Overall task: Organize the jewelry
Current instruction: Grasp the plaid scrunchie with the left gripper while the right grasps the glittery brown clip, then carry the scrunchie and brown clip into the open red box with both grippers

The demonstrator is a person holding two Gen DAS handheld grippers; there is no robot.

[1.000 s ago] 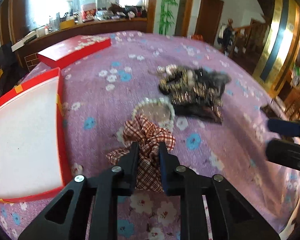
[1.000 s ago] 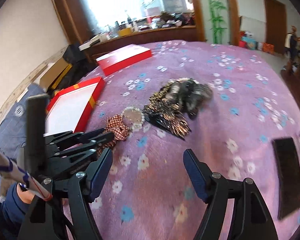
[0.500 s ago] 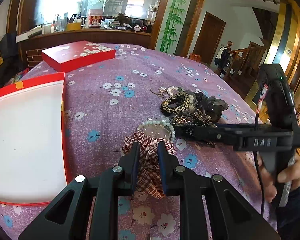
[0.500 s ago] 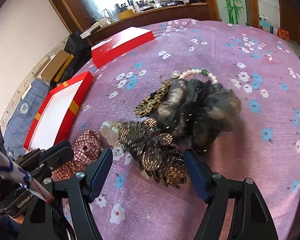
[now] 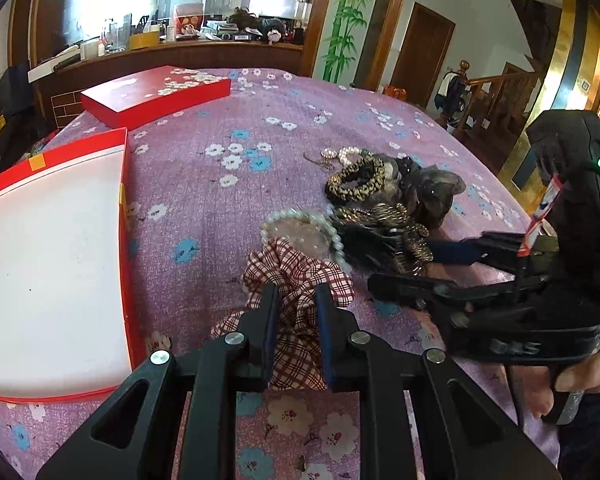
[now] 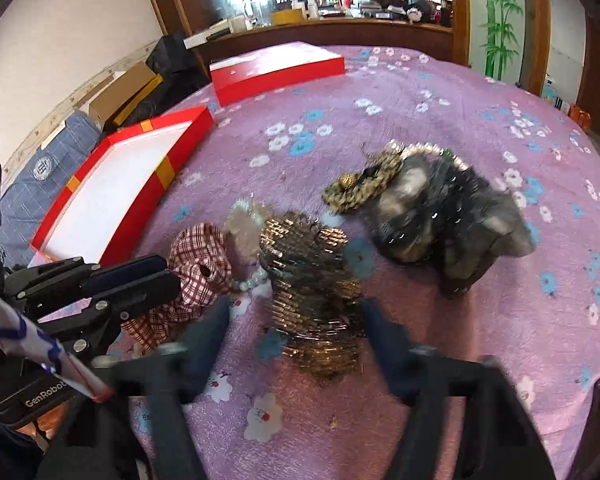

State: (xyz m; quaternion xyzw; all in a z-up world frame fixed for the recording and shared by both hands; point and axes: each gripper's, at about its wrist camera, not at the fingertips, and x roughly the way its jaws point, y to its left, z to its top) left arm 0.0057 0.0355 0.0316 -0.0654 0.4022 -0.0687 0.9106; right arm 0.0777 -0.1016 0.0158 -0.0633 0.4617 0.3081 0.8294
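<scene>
Two hand-held grippers work over a purple flowered cloth [image 5: 228,208], with the open red box [image 5: 125,216] as the landmark for all places.

Left gripper [image 5: 296,320]: its jaws stand narrow, pressed on the lower folds of a red-and-white checked scrunchie [image 5: 296,276]. The scrunchie lies on the cloth just beside the box's right wall, at that wall's near end; in the right wrist view the same scrunchie [image 6: 198,256] sits past the box's near corner, with the left gripper [image 6: 168,276] reaching it from the box side.

Right gripper [image 6: 296,320]: blurred by motion, its jaws are closing. A gold sequined hair piece [image 6: 312,292] lies between them; whether the pads already press on it cannot be told. Seen from the left wrist, the right gripper [image 5: 404,272] comes in from the side away from the box, held by a hand [image 5: 576,376].

A pearl bracelet [image 5: 300,220] touches the far edge of the checked scrunchie, slightly farther from the box. Beyond it, well apart from the box, lie a leopard-print scrunchie [image 5: 356,180], a dark gauzy scrunchie [image 5: 432,188] and a second string of pearls [image 5: 340,155], all in one touching heap.

The box's white interior holds nothing visible. Its red lid [image 5: 156,94] rests on the cloth past the box's far end, apart from it.
</scene>
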